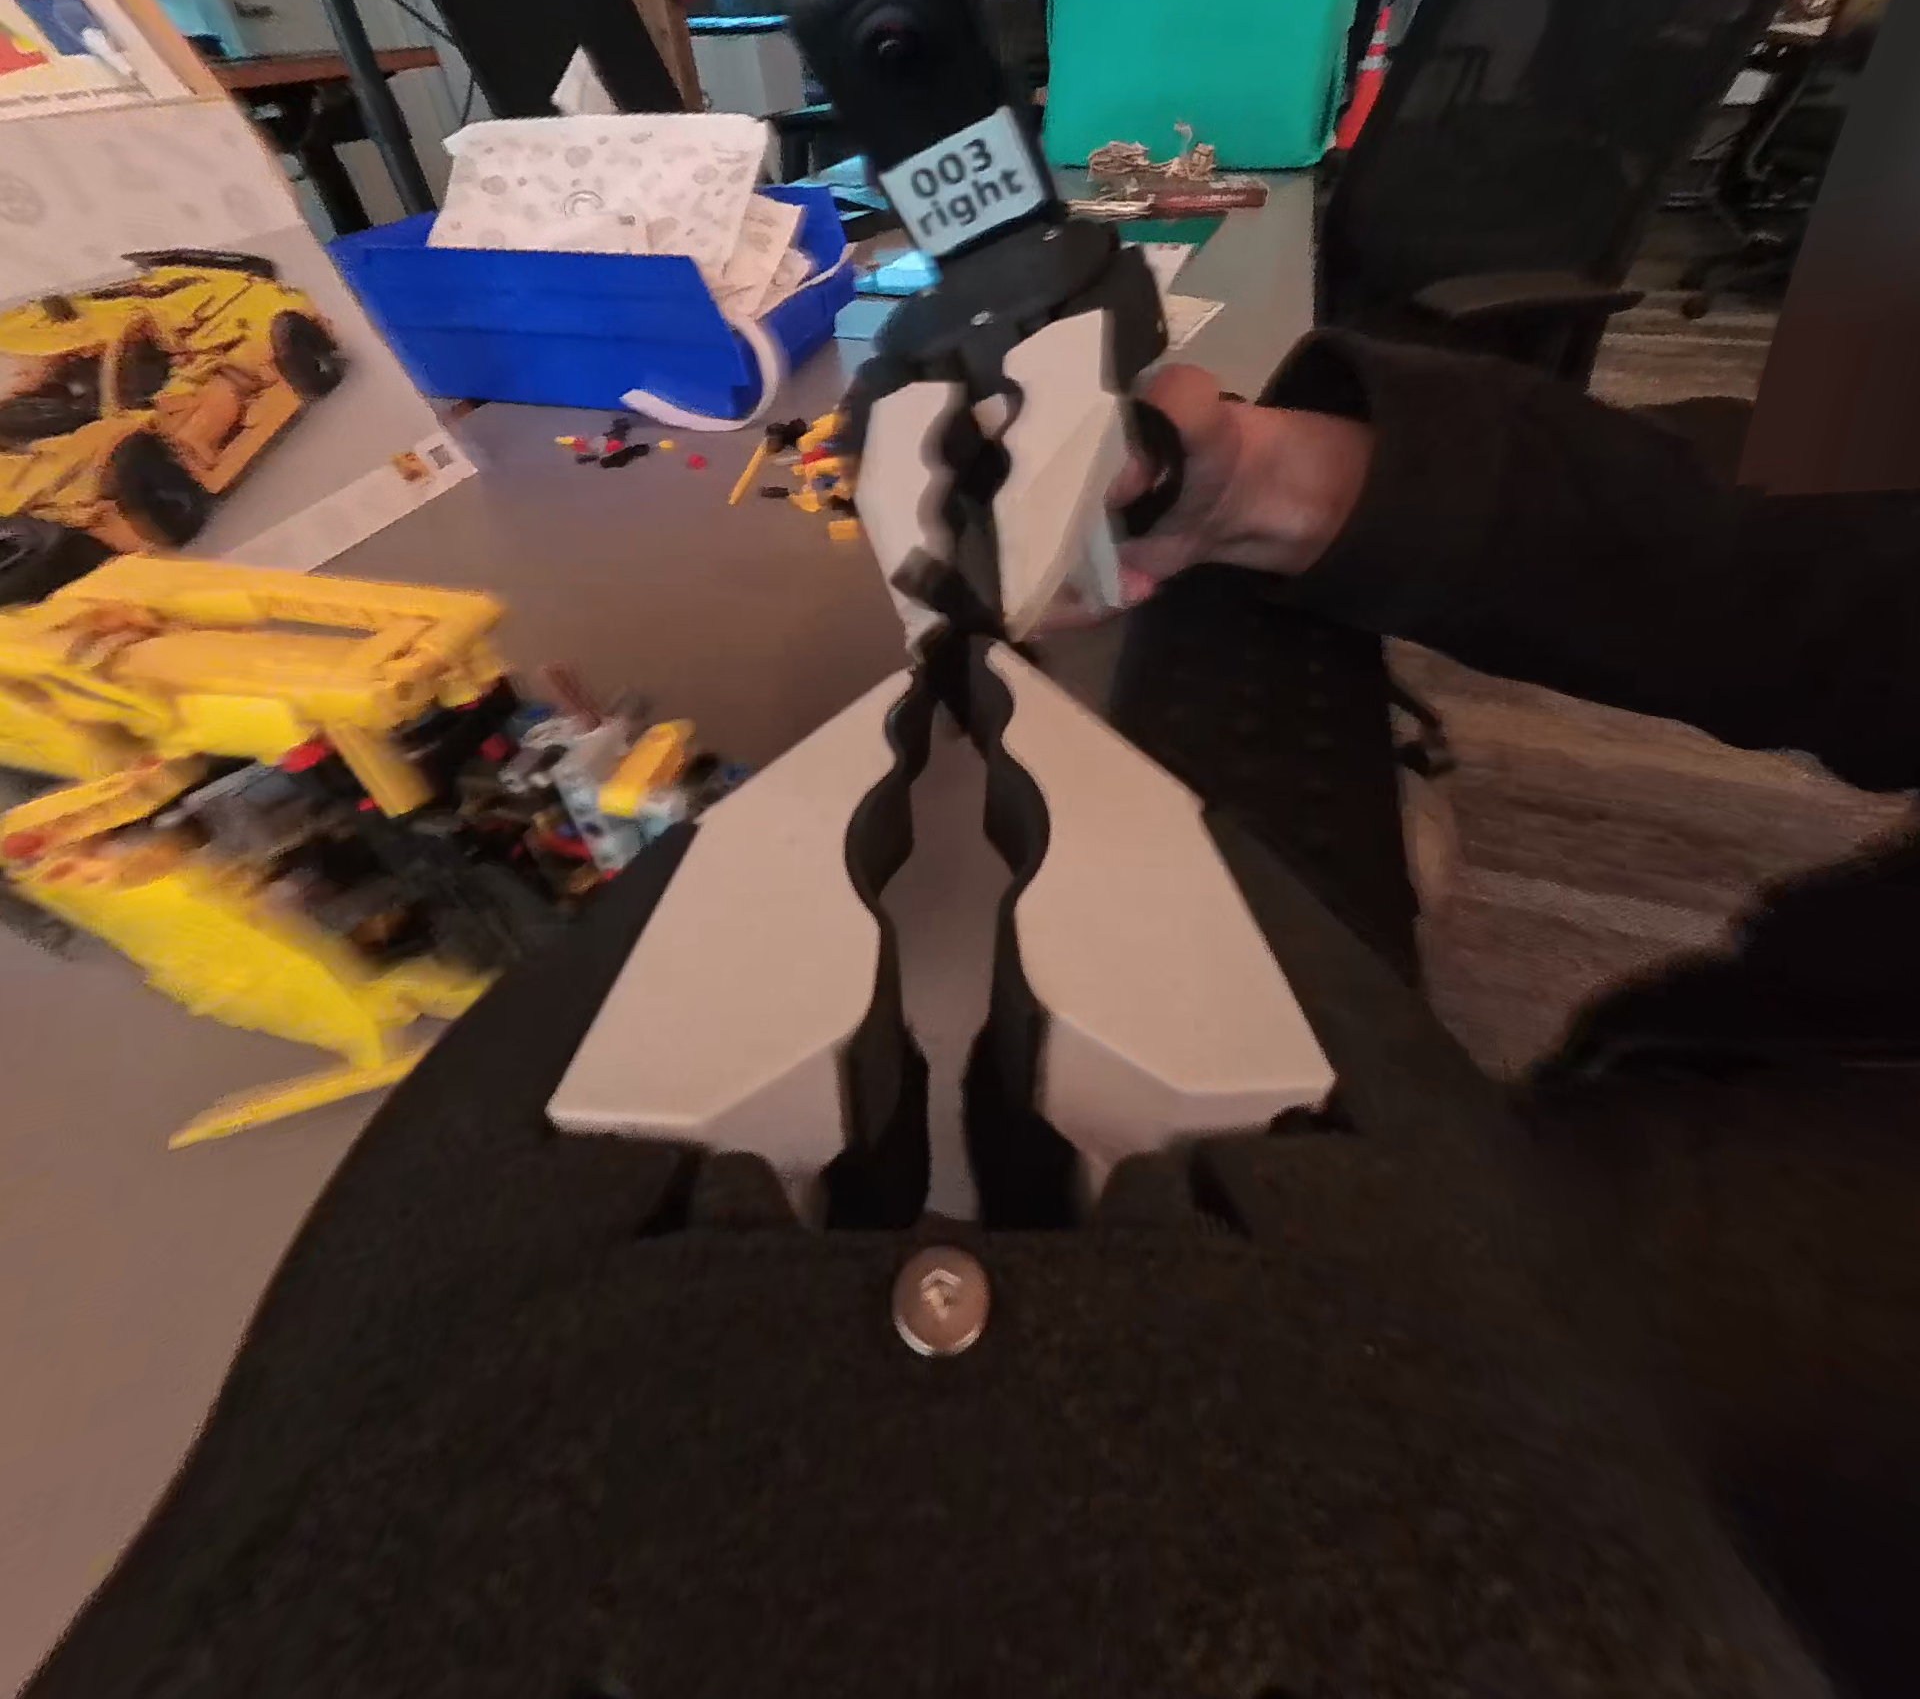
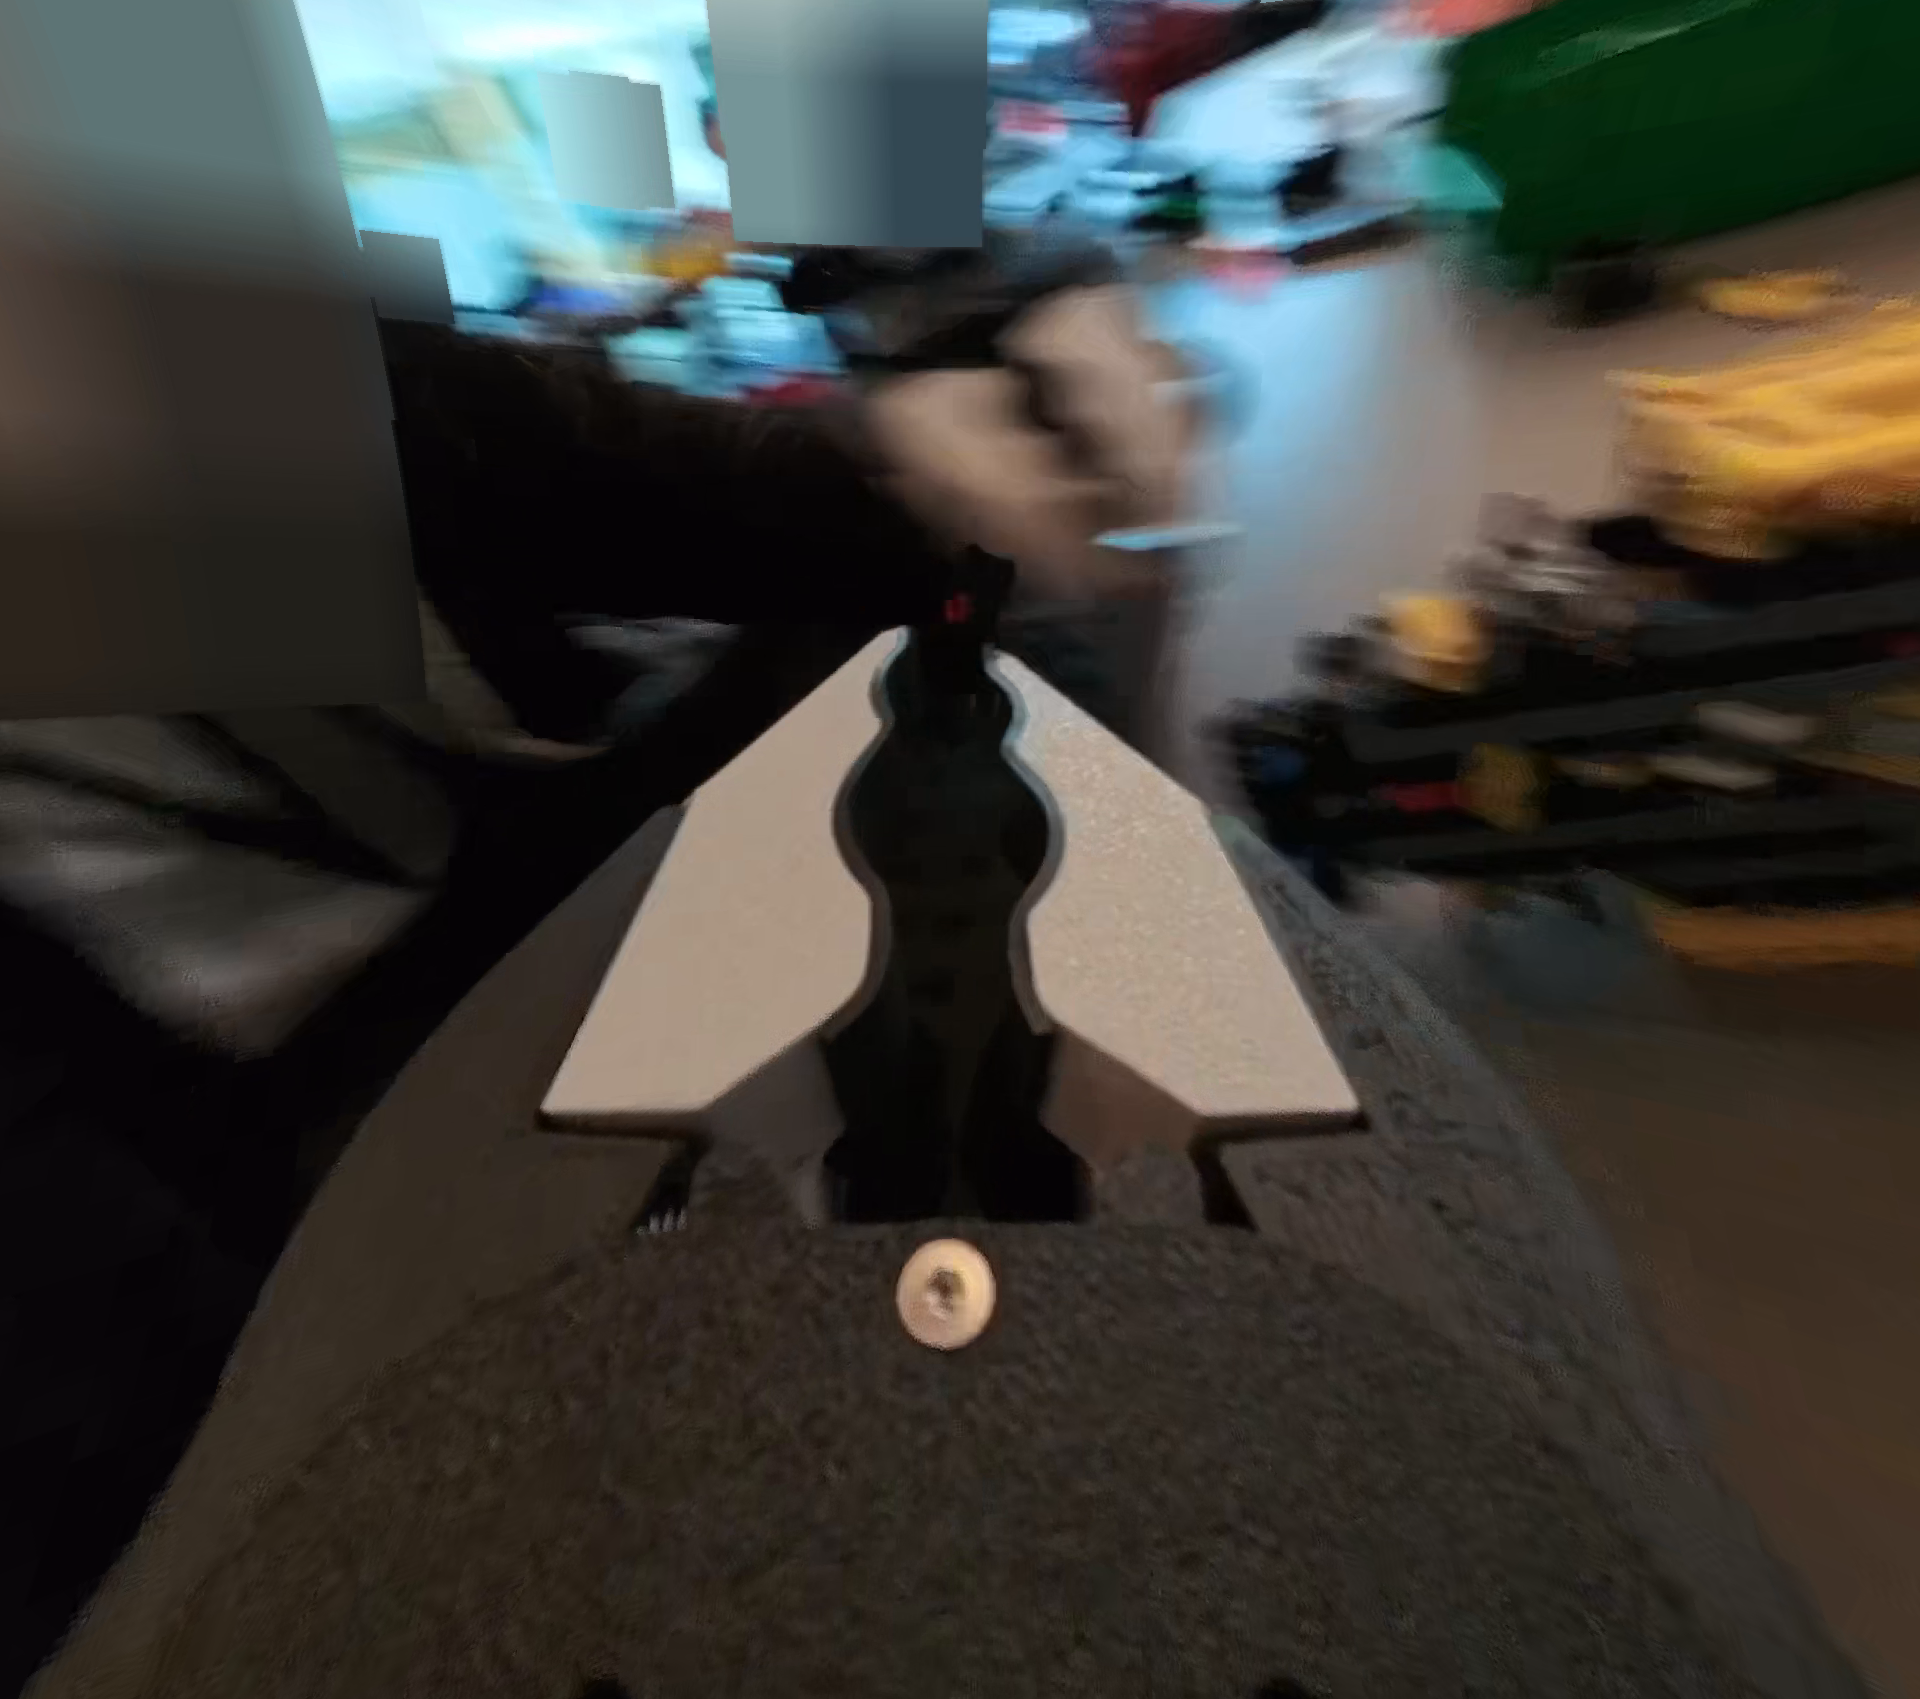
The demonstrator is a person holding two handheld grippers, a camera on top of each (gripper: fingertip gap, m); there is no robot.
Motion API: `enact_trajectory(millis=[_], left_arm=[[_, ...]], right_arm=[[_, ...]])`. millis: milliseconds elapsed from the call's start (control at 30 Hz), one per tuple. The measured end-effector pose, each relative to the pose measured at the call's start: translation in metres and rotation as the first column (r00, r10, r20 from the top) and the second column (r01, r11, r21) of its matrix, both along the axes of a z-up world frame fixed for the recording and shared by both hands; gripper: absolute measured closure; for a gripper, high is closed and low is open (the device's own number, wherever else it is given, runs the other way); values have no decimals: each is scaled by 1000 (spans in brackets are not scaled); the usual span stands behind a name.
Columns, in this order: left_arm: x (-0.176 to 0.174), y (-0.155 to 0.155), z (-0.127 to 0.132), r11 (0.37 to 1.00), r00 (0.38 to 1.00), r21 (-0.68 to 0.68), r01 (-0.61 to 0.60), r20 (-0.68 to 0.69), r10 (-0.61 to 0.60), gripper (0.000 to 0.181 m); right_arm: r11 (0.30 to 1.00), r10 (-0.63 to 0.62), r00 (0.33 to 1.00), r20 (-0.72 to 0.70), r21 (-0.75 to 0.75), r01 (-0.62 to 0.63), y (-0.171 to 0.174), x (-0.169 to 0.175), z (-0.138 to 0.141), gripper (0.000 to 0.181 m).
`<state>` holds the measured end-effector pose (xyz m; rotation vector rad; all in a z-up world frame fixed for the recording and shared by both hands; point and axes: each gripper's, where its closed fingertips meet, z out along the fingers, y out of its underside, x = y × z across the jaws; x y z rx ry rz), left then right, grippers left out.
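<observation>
1. Grey fingers of the left gripper (image 1: 951, 662) are drawn close together at the tips, with only a thin slit showing along the wavy black pads. It points straight at the other gripper, tip to tip with it, just over the tabletop's (image 1: 644, 569) near edge.
2. The right gripper (image 2: 945, 652) is closed on a small black piece (image 2: 964, 595) with a red spot, which sticks out beyond its tips. A hand (image 1: 1226, 475) in a dark sleeve grips its handle.
3. The piece sits just where the two pairs of tips meet. Whether the left gripper's tips also pinch it or only touch it, I cannot tell (the right wrist view is badly smeared).
4. Things about them on the tabletop:
   - A yellow brick-built vehicle (image 1: 260, 776), partly assembled, stands by the left edge and is the large thing nearest the grippers.
   - Loose small bricks (image 1: 800, 465) in mixed colours lie scattered around the middle, beyond the grippers.
   - A blue bin (image 1: 561, 319) holding crumpled printed paper sits toward the far edge.
   - A box printed with a yellow car (image 1: 156, 402) leans at the far left corner.
</observation>
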<state>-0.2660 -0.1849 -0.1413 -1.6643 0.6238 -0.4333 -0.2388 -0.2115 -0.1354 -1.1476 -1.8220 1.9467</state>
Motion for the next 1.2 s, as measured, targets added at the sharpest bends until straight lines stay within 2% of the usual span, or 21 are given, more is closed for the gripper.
enact_trajectory(millis=[33,67,100,200,300,400,567,633,700,767,800,833,900,933,967,1000,1033,1100,1200], left_arm=[[-34,13,-1,987,987,7,-160,-24,160,176],[-57,15,8,980,979,4,-198,50,198,177],[-64,8,22,986,977,17,-168,138,165,177],[-40,-2,33,989,992,97,-115,55,111,177],[-13,-5,24,999,985,24,25,169,-29,175],[0,-16,30,992,948,39,117,295,-124,175],[5,-24,45,982,914,87,165,361,-185,175],[6,-26,45,979,905,88,183,375,-202,175],[11,-31,48,969,876,87,232,414,-247,174],[13,-32,49,965,866,92,245,426,-260,174],[12,-30,48,971,888,102,217,393,-240,175],[11,-27,43,978,925,115,176,321,-204,175],[9,-20,31,979,994,189,81,60,-93,175],[7,-17,24,967,994,250,42,-107,-15,174],[4,-13,19,945,960,328,8,-267,84,175],[1,-10,15,912,898,409,-2,-401,182,175],[-1,-8,12,873,818,487,7,-505,275,175],[-3,-6,11,793,667,607,40,-607,431,176],[2,-6,8,721,515,681,128,-667,539,176]], right_arm=[[991,76,997,-28,-104,-78,-7,13,18,171],[995,12,996,-84,-102,-21,1,14,25,171],[993,-103,991,-80,-59,98,19,6,19,171],[985,-102,986,-133,-151,82,29,9,37,171],[982,-100,988,-118,-173,79,28,9,35,171],[979,-179,979,-98,-118,167,34,0,25,170],[964,-203,978,-47,-185,191,46,-5,23,171],[958,-267,964,14,-100,267,53,-13,5,170],[917,-391,904,171,157,367,68,-24,-47,171],[851,-436,855,281,437,291,70,-21,-99,170],[820,-443,844,303,518,244,69,-18,-115,170],[803,-448,847,287,545,240,67,-19,-117,170],[796,-457,846,275,551,251,70,-17,-117,171],[810,-451,848,278,528,257,70,-17,-116,170],[831,-436,855,282,492,261,68,-19,-113,160],[850,-416,868,270,454,267,66,-21,-104,150],[871,-395,888,235,403,280,63,-22,-90,148],[931,-315,941,121,233,282,47,-22,-50,148],[986,-167,986,-26,22,167,22,-10,-4,141]])
